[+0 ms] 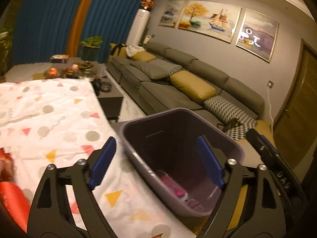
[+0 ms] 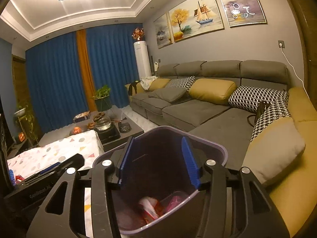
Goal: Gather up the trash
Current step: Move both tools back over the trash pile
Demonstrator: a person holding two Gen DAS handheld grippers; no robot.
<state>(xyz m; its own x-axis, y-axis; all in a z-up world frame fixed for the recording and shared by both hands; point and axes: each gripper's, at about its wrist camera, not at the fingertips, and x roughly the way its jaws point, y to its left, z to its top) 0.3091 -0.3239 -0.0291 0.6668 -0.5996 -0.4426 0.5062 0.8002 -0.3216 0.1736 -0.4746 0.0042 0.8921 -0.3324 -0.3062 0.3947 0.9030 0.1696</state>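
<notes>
— Grippers first, from left to right: how do they stand?

— Left gripper has its jaws spread wide and holds nothing; it hangs over the edge of the patterned tablecloth and the near rim of the purple bin. Right gripper is also spread, empty, right above the mouth of the bin.

— What is in the bin?

— Trash at the bottom: a pink piece and, seen from the right wrist, a red and white wrapper beside it.

— Any trash outside the bin?

— Red packaging lies on the cloth, far left of the left gripper, not touching it.
</notes>
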